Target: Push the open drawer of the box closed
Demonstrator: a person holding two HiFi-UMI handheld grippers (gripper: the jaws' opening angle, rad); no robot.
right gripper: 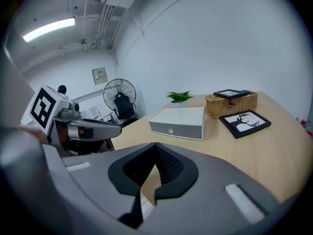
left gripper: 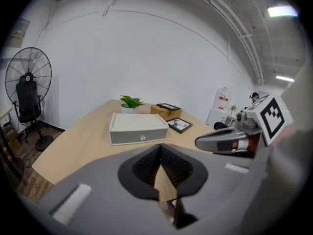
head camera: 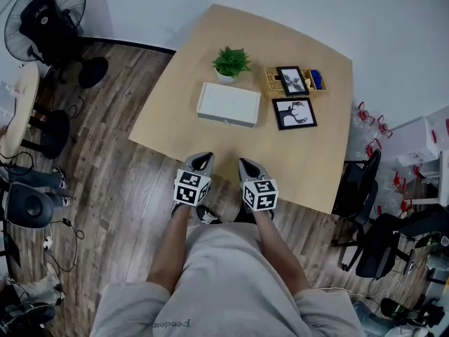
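Observation:
A white box [head camera: 228,104] with a grey drawer front and a small round knob [left gripper: 142,137] lies on the light wood table [head camera: 295,160]. The drawer front faces me and I cannot tell how far out it stands. Both grippers hover at the table's near edge, well short of the box. My left gripper [head camera: 203,159] is shut and holds nothing; its jaws meet in a seam [left gripper: 160,148]. Beside it my right gripper [head camera: 246,164] is also shut and holds nothing [right gripper: 155,148]. The box [right gripper: 177,122] lies ahead and slightly right in the right gripper view.
Behind the box stand a small potted plant [head camera: 231,62] and a wicker basket [head camera: 291,80] with a framed picture on it. A second framed picture [head camera: 295,113] lies flat to the box's right. A floor fan [head camera: 45,20] and office chairs [head camera: 358,188] surround the table.

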